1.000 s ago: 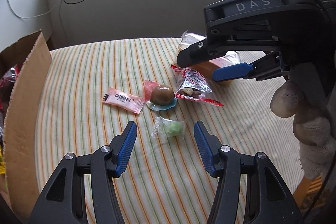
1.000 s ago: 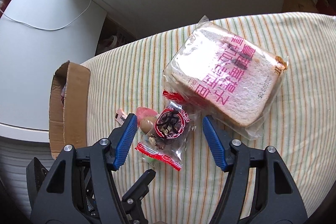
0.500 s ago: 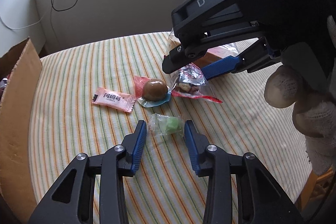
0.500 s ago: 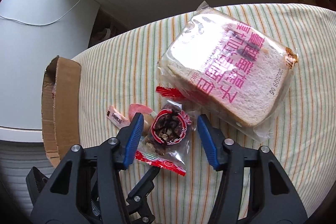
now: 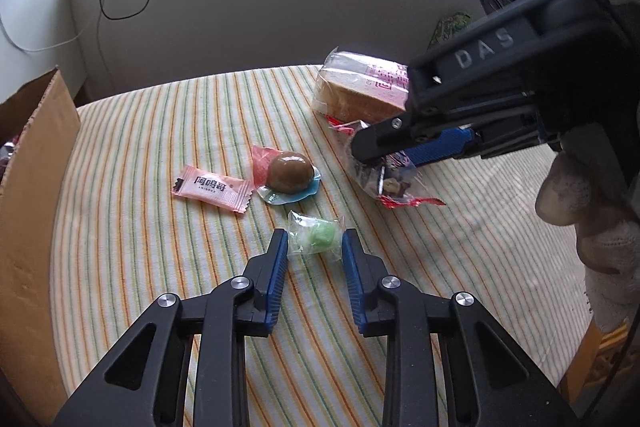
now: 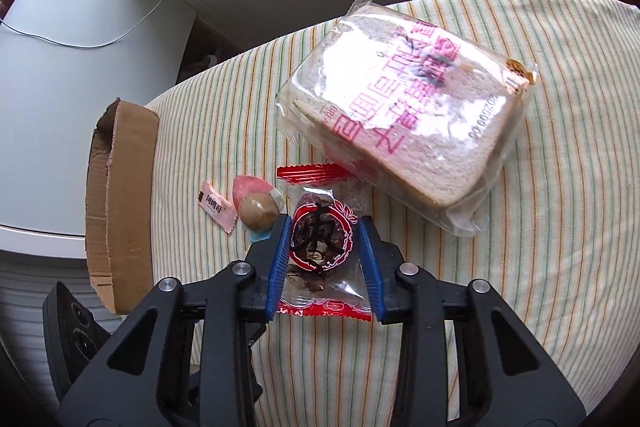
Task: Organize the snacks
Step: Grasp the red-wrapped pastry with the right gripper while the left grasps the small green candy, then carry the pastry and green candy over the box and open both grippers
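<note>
A small green candy [image 5: 318, 237] in a clear wrapper lies on the striped tablecloth [image 5: 160, 131]. My left gripper [image 5: 313, 239] is closing on it, and its blue pads touch the wrapper's two ends. A clear red-trimmed packet of dried dates [image 6: 320, 247] sits between the closing jaws of my right gripper [image 6: 324, 223], whose pads press its sides. In the left wrist view that packet [image 5: 388, 179] hangs under the right gripper [image 5: 384, 159]. A bagged loaf of sliced bread [image 6: 404, 115] lies just beyond it.
A pink wrapped candy [image 5: 212, 189] and a brown braised egg [image 5: 290, 173] in its pack lie left of the date packet. An open cardboard box [image 5: 36, 187] with snacks stands at the table's left edge. A gloved hand [image 5: 580, 211] holds the right gripper.
Both grippers narrowed from wide open. The left jaws came in onto the green candy. The right jaws came in onto the date packet, which now looks slightly crumpled.
</note>
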`<state>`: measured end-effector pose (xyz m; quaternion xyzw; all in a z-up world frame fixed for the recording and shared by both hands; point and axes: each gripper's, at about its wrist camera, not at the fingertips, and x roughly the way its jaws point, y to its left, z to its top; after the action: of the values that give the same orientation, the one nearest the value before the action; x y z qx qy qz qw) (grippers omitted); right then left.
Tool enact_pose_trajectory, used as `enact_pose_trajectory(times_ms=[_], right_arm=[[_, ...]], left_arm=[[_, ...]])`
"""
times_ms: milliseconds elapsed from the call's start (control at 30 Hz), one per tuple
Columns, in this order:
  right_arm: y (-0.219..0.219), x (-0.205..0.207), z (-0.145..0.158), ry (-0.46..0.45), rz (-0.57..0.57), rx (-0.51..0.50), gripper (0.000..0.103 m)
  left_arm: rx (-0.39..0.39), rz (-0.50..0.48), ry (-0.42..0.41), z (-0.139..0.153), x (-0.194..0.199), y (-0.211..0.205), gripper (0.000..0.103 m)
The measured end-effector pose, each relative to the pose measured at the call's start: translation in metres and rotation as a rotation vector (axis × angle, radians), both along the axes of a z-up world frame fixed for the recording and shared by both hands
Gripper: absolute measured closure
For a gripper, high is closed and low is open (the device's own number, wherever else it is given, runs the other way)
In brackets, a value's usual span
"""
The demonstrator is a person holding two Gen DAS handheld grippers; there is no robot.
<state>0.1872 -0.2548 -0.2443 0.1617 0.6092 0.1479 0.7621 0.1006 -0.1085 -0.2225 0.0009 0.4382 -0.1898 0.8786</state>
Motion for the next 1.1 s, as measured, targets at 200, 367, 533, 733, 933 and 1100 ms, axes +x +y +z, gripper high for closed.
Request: enact_pose_trajectory(times_ms=[200,367,533,733,933,1100], right_arm=[[-0.009,-0.010,0.005,-0.007,0.002,0.000,0.068],[-0.004,-0.016,0.015,-0.027,0.006,-0.006,0.068],[0.007,-0.020,0.032,-0.061,0.034,-0.027,0.068],[0.026,-0.021,0.054,-0.101,0.072,-0.032,0.068],[0.057,-0.020,0.071,-0.130,0.126,-0.037,0.068],[0.088,-0.015,0.085,-0.152,0.178,-0.037,0.068]], left_arm=[[-0.024,0.015,-0.011,0.012,-0.003,0.008,0.077],[-0.041,0.029,-0.020,0.025,-0.006,0.020,0.077],[-0.053,0.061,-0.034,0.042,-0.011,0.037,0.077],[-0.054,0.108,-0.052,0.059,-0.013,0.064,0.077],[-0.052,0.164,-0.068,0.068,-0.019,0.090,0.077],[-0.054,0.220,-0.071,0.074,-0.024,0.116,0.077]])
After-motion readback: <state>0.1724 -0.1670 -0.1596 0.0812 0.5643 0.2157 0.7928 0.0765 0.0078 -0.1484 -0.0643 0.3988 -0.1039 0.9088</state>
